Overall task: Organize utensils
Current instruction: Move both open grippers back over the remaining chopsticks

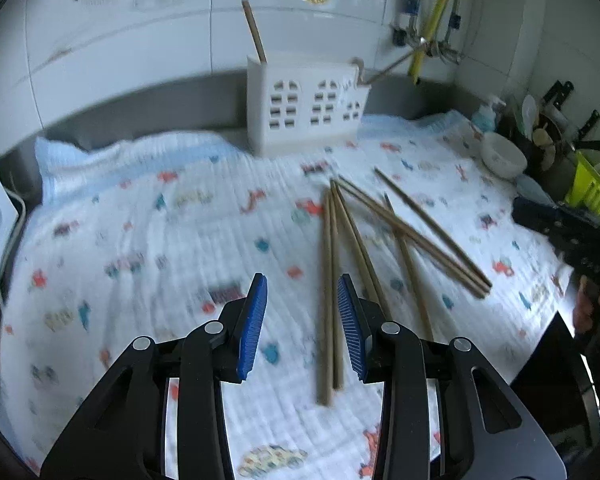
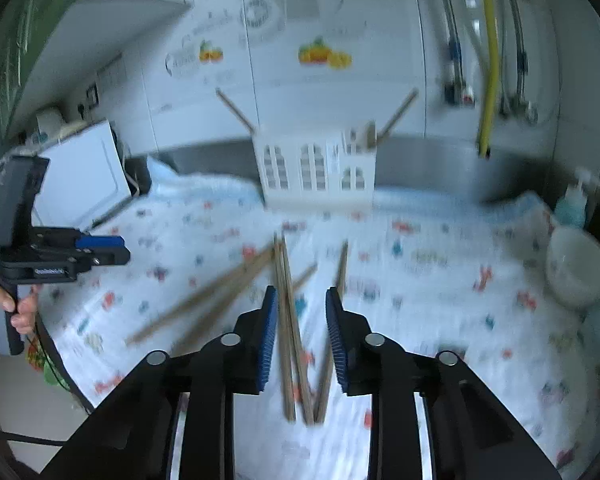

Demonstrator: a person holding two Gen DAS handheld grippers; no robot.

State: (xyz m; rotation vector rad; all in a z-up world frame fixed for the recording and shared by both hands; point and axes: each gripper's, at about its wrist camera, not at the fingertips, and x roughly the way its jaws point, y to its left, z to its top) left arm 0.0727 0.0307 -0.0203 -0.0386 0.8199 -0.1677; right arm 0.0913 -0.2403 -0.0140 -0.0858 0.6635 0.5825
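Several wooden chopsticks (image 1: 364,236) lie loose on the patterned cloth (image 1: 140,240), also in the right wrist view (image 2: 288,320). A white house-shaped utensil holder (image 1: 306,108) stands at the back with a chopstick (image 1: 254,30) sticking up at each end; it shows in the right wrist view (image 2: 318,168) too. My left gripper (image 1: 302,328) is open and empty above the near ends of two chopsticks. My right gripper (image 2: 302,336) is open and empty above a chopstick pair. The left gripper shows at the left of the right wrist view (image 2: 100,246).
A white bowl (image 1: 502,156) and a blue soap bottle (image 2: 572,204) sit at the cloth's right end. A dish rack with knives (image 1: 560,140) stands beyond. A white appliance (image 2: 84,176) is at the left. The counter edge drops off in front (image 2: 68,360).
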